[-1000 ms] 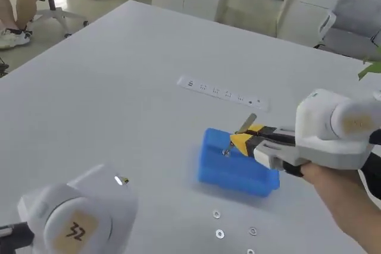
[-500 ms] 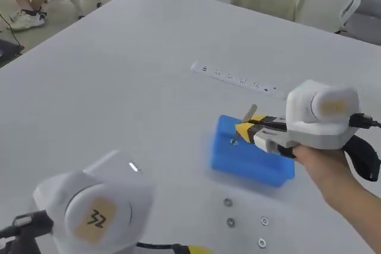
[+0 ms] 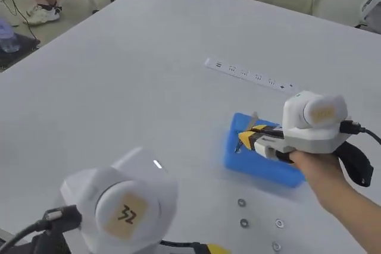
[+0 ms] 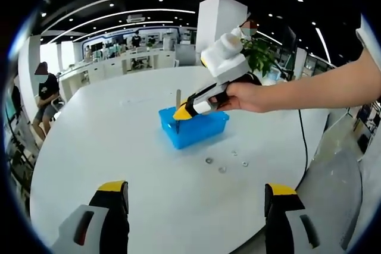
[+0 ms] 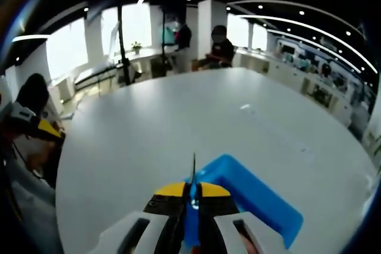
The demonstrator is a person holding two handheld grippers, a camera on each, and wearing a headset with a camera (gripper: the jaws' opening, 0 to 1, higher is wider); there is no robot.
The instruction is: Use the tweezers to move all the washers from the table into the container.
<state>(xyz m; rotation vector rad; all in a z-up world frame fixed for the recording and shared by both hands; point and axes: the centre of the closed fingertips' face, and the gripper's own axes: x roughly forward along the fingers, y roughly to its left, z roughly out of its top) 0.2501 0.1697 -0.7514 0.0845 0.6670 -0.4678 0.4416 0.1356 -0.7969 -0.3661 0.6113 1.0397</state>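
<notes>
Right gripper (image 3: 244,140) clamps the tweezers (image 3: 252,120), tips over the blue container (image 3: 238,162): looks like the drop. Left gripper (image 4: 196,187) gapes, empty. Next, loosen the squeeze, then fetch the near washers (image 3: 243,223).

Tweezers (image 4: 178,99) tip too small to tell.

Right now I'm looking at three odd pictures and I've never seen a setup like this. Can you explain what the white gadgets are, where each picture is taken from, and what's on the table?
There is no robot here: a person holds a white two-jaw gripper in each hand. One picture comes from a headset camera looking down. The two round ones come from cameras riding on the grippers. The right gripper is shut on thin metal tweezers, with their tips over the blue plastic container. I can't tell whether they carry a washer. The left gripper is open and holds nothing. On the white table lie four small metal washers and a white power strip.
</notes>
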